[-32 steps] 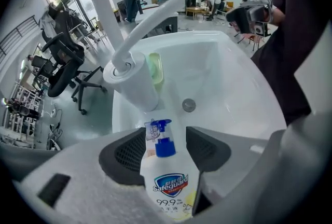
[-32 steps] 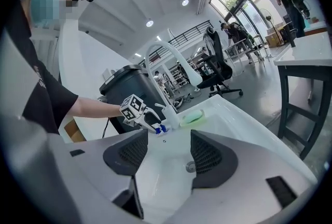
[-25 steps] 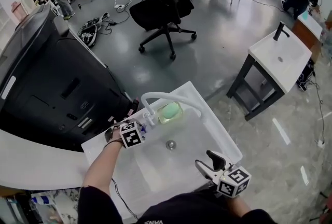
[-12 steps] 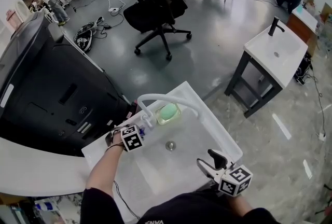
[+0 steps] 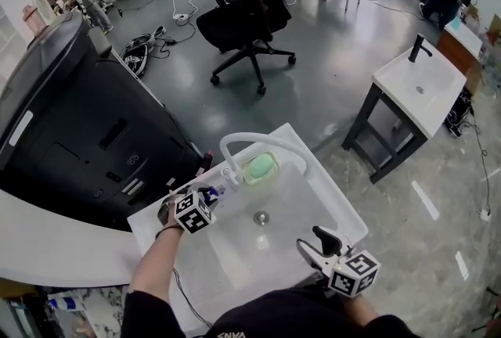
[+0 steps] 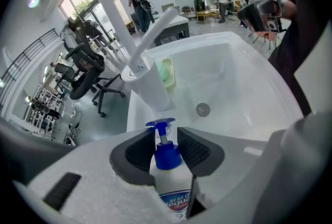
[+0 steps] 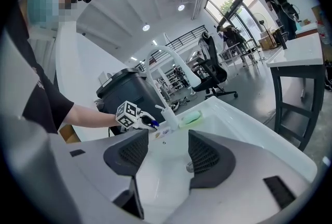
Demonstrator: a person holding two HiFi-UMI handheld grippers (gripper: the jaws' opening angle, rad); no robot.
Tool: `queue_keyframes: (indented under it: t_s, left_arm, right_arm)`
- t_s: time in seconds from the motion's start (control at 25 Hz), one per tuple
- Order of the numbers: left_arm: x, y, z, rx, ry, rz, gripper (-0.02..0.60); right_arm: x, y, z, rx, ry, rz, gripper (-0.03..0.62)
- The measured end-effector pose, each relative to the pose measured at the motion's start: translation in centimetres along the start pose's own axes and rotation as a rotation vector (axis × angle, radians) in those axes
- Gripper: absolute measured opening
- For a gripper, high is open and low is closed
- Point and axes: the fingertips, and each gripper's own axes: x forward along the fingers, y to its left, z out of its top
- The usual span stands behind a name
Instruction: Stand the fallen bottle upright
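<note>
Locate bottle [image 6: 167,181] at rear left corner of sink [image 5: 329,199], just beside base of faucet [image 6: 151,85]. Read left gripper [image 6: 166,146] as clamped on it: pads [image 6: 136,149] pressed against neck and shoulder from both sides, blue pump [image 6: 160,128] projecting just past fingertips. Record jaws as having just been closing, with bottle between. Read right gripper [image 7: 162,151] as spread wide, nothing between, held over near edge of basin, well apart from bottle. Assign coming move to left gripper alone, already on bottle; leave right gripper parked. Take long axis of bottle as running roughly in line with left jaws: pump end farthest from hand, aimed toward faucet; body end back beneath gripper, base out of sight. Judge bottle as tilted, not yet upright. Treat contact between base and ledge as undetermined in every view. For next move, expect to swing pump end up until directly above base, pivoting about body end, then lower base flat onto ledge before releasing. Keep pump clear of faucet base during swing, given small gap there. Guard against slip: grip high on a smooth, tapering shoulder, most of weight probably below pads. Avoid release over basin slope, toward drain [image 5: 261,217]
</note>
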Motion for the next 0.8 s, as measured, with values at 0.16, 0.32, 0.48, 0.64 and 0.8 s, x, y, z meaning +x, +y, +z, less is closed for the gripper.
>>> queue_keyframes:
  t_s: [0.16,0.32,0.48,0.64,0.8]
  left_arm:
    - [-2.3,0.5,0.0,-0.115,-0.109,0.094,0.144]
    - [-4.3,1.3,-0.5,-0.194,-0.178,0.179,0.143]
    - [-6.3,2.3,-0.5,-0.270,-0.258,0.251,0.143]
    - [-8.4,3.9,0.0,-0.360,-0.358,0.331,0.140]
    - [-11.2,6.4,0.7,-0.500,-0.476,0.443,0.140]
  right_arm:
    - [-0.3,1.0,-0.2,-0.011,-0.009,0.012,0.241]
    - [-0.5,1.6,-0.4,-0.020,-0.013,0.020,0.241]
    - [-0.6,2.1,-0.4,-0.030,-0.017,0.023,0.241]
    - [-0.9,2.3,-0.5,-0.029,-0.026,0.017,0.241]
    - [-1.2,2.5,-0.4,-0.025,-0.033,0.011,0.239]
